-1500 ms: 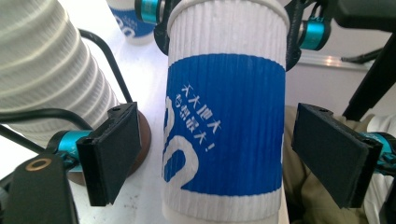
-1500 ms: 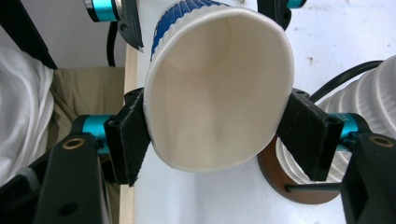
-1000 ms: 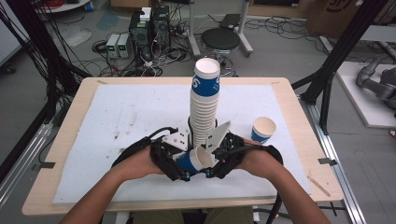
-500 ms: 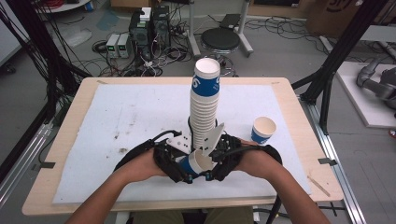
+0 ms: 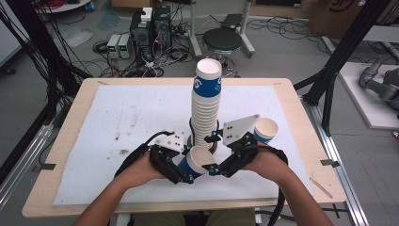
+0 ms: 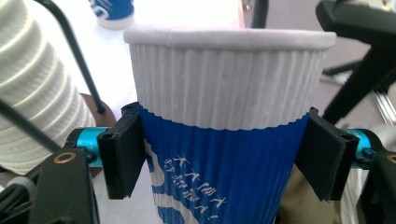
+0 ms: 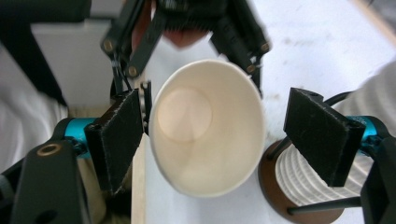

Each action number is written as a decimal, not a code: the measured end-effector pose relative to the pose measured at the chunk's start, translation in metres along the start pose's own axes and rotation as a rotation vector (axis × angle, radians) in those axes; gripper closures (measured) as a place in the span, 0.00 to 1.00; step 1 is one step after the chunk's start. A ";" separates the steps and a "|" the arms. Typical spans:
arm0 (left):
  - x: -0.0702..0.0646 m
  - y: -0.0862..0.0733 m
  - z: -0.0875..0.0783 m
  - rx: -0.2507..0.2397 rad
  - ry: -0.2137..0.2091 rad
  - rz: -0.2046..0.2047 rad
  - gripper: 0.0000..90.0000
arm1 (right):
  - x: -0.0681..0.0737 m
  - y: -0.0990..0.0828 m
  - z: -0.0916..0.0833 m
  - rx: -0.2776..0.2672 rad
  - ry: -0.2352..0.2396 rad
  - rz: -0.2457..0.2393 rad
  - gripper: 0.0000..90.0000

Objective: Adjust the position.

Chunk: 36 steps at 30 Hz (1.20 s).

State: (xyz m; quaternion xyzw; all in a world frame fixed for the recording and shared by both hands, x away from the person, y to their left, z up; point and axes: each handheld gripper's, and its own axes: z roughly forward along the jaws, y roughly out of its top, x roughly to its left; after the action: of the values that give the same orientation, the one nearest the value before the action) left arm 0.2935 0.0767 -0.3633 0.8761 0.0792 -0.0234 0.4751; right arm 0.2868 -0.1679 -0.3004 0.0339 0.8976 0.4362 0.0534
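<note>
A blue and white ribbed paper cup is held tilted just in front of a tall stack of the same cups at the table's middle. My left gripper is shut on the cup's blue body, a pad pressing each side. From the other side my right gripper faces the cup's mouth. It stands open: its left pad is at the rim, while its right pad is clear of it.
The stack rests on a brown round base with thin black wire uprights. One more cup stands upright to the right on the white mat. The wooden table edge frames the mat.
Both hands have shifted slightly in front of the stack, with the cup staying between the two grippers. Nothing else moved.
</note>
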 end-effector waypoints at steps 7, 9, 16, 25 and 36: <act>0.003 -0.016 -0.010 -0.129 0.065 -0.044 0.27 | -0.003 -0.023 -0.019 -0.082 -0.083 0.099 0.23; 0.005 -0.020 -0.014 -0.169 0.086 -0.051 0.27 | -0.004 -0.031 -0.022 -0.092 -0.109 0.122 0.23; 0.005 -0.031 -0.023 -0.257 0.154 -0.055 0.27 | -0.005 -0.056 -0.030 -0.112 -0.214 0.182 0.23; 0.005 -0.049 -0.032 -0.332 0.210 -0.061 0.27 | -0.007 -0.085 -0.036 -0.132 -0.366 0.264 0.23; 0.004 -0.066 -0.042 -0.436 0.271 -0.031 0.27 | -0.008 -0.119 -0.036 -0.187 -0.475 0.329 0.23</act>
State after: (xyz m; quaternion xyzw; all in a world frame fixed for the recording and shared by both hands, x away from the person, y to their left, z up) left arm 0.2853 0.1479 -0.3953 0.7466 0.1588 0.1048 0.6375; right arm 0.2889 -0.2703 -0.3714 0.2750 0.7983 0.4997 0.1935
